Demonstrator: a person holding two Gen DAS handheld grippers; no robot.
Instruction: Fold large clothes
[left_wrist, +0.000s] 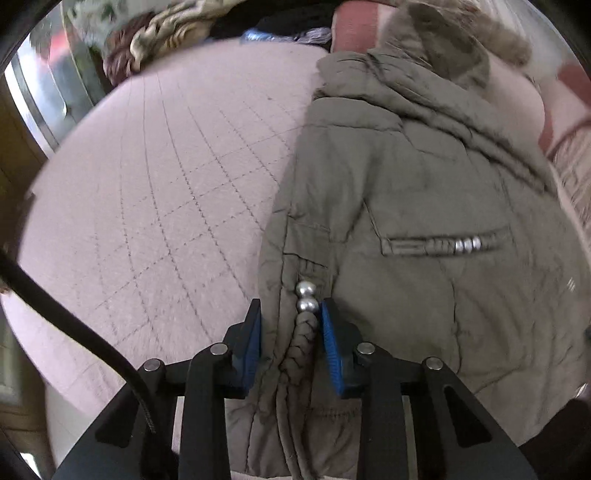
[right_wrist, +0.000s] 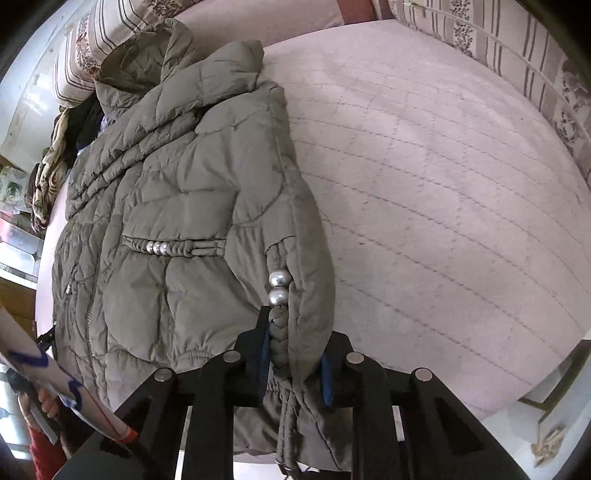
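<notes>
An olive puffer coat (left_wrist: 424, 206) lies spread on a bed (left_wrist: 159, 192) under a pinkish quilted cover. The left tool (left_wrist: 290, 314) has narrowed on one braided, bead-tipped cuff; the right tool (right_wrist: 295, 336) pinches the other cuff, fabric bunched between its blue pads. Only the left view shows the fur-trimmed hood (left_wrist: 476, 40) beyond the coat. Only the right view shows striped floral pillows (right_wrist: 517, 62) beyond the coat and a sleeve (right_wrist: 48, 373) beside its hem. No writing is legible.

Both wrist cameras look steeply down, close over opposite edges of one padded jacket (left_wrist: 406, 206) (right_wrist: 177, 206) on the bed (left_wrist: 155, 192) (right_wrist: 443, 184).
</notes>
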